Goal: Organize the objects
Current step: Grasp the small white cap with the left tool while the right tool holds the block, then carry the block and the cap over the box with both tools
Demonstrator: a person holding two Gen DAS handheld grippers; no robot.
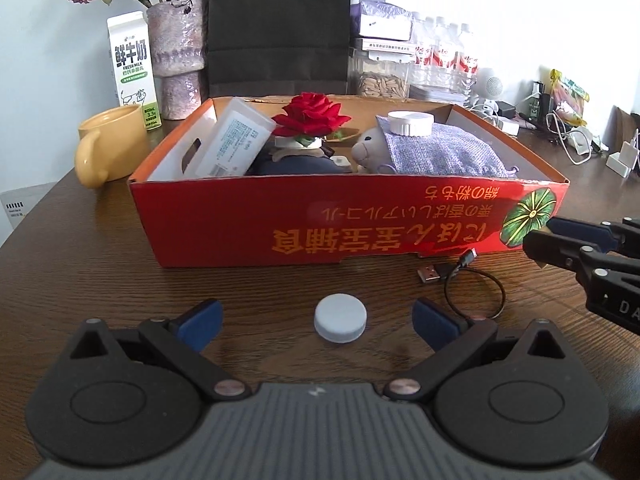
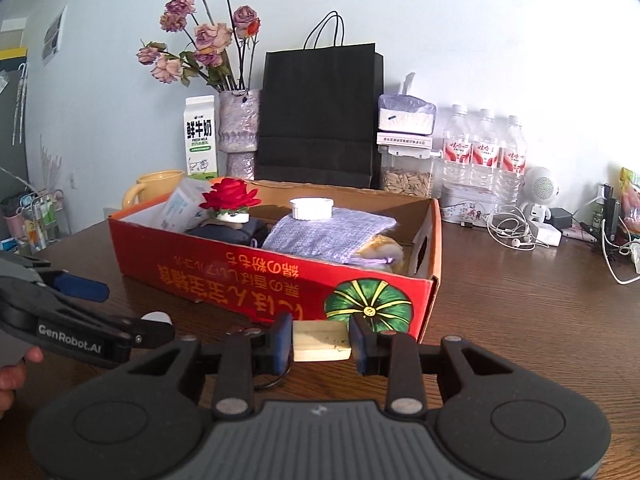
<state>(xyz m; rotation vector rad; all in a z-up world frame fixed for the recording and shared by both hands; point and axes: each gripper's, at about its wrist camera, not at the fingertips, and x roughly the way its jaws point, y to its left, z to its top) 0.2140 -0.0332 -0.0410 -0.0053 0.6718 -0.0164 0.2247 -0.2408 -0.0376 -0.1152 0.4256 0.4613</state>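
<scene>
A red cardboard box stands on the wooden table, holding a red rose, a lilac pouch with a white lid on it, a plush toy and a white packet. On the table in front of it lies a pale round cap, between the spread fingers of my left gripper, which is open and not touching it. My right gripper is shut on a small pale wooden block, held just before the box's near right corner. A short black USB cable lies right of the cap.
Behind the box stand a yellow mug, a milk carton, a vase of dried flowers, a black paper bag, a seed jar and water bottles. Chargers and earphone cables clutter the back right.
</scene>
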